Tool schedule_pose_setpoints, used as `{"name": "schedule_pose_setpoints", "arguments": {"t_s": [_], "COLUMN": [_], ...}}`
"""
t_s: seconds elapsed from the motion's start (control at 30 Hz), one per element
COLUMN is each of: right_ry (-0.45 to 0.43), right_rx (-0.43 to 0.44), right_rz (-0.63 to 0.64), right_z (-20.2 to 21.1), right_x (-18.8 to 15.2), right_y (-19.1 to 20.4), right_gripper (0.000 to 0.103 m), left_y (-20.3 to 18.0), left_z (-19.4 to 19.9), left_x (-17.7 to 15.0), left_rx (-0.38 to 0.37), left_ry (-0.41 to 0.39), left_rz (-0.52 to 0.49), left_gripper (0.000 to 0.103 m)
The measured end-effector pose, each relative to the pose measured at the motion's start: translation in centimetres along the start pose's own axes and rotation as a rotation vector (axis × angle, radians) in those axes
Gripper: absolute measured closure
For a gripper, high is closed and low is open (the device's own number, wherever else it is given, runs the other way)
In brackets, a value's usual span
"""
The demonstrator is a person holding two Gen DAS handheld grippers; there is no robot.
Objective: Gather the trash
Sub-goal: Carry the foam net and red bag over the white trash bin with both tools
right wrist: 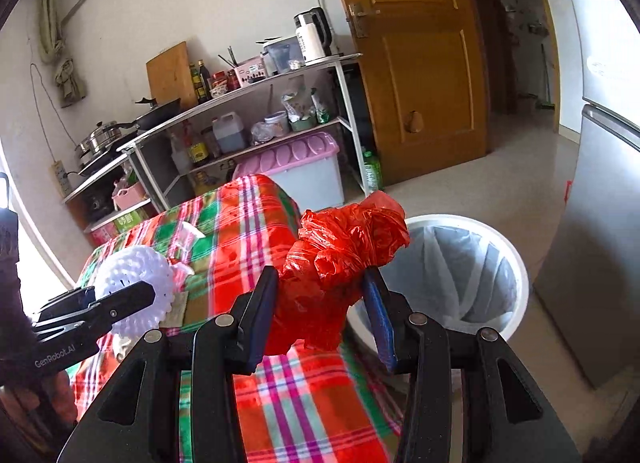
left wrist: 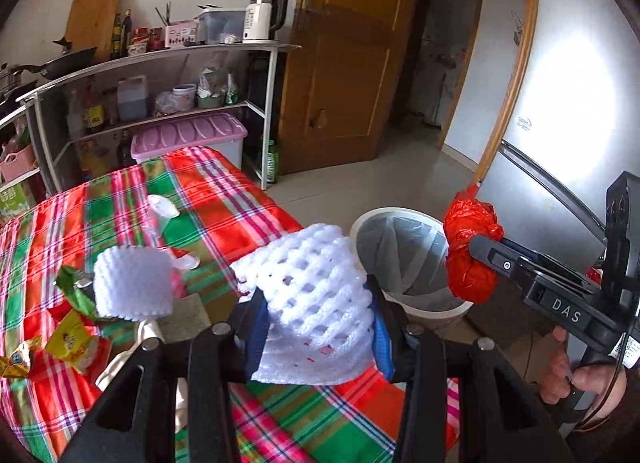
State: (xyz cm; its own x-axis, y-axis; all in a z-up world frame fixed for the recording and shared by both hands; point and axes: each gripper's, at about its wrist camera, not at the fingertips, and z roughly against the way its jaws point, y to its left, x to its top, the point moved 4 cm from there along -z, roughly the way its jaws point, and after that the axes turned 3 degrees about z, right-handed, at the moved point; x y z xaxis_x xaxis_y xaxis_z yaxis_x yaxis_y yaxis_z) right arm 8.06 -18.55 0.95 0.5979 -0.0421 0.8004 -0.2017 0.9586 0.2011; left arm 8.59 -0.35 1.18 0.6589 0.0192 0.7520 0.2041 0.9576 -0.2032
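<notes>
My left gripper is shut on a white foam net sleeve and holds it above the table's right edge, close to the white trash bin. My right gripper is shut on a crumpled red plastic bag, held just left of the bin with its clear liner. The red bag also shows in the left wrist view. The foam sleeve and left gripper show at the left of the right wrist view.
The table has a red, green and white plaid cloth. On it lie a second foam net, snack wrappers and a white scrap. A shelf rack, a wooden door and a fridge surround it.
</notes>
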Motion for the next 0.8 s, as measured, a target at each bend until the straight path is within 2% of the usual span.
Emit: {"name": "schedule_pose_setpoints", "arguments": {"t_s": [0.13, 0.27, 0.4, 0.47, 0.57, 0.8], "right_ry": [0.006, 0.023, 0.049, 0.070, 0.102, 0.165], "right_rx": [-0.056, -0.105, -0.188, -0.195, -0.227, -0.270], "right_rz": [-0.019, -0.031, 0.004, -0.011, -0.011, 0.020], "right_z": [0.1, -0.3, -1.1, -1.7, -2.8, -5.2], "right_x": [0.2, 0.2, 0.3, 0.2, 0.0, -0.8], "right_y": [-2.8, -5.4, -7.6, -8.8, -10.5, -12.9], "right_gripper": [0.059, 0.059, 0.058, 0.058, 0.058, 0.058], "left_y": [-3.0, -5.9, -8.2, -9.1, -10.0, -10.6], "left_z": [-2.1, -4.6, -7.7, -9.0, -11.1, -14.7], "left_x": [0.8, 1.1, 1.2, 1.1, 1.1, 1.3], "left_rx": [-0.046, -0.084, -0.088, -0.104, -0.123, -0.097], "left_ry": [0.004, 0.045, 0.098, 0.116, 0.155, 0.204], "left_rz": [-0.051, -0.085, -0.118, -0.133, -0.130, -0.115], "left_gripper": [0.057, 0.057, 0.057, 0.057, 0.057, 0.057]}}
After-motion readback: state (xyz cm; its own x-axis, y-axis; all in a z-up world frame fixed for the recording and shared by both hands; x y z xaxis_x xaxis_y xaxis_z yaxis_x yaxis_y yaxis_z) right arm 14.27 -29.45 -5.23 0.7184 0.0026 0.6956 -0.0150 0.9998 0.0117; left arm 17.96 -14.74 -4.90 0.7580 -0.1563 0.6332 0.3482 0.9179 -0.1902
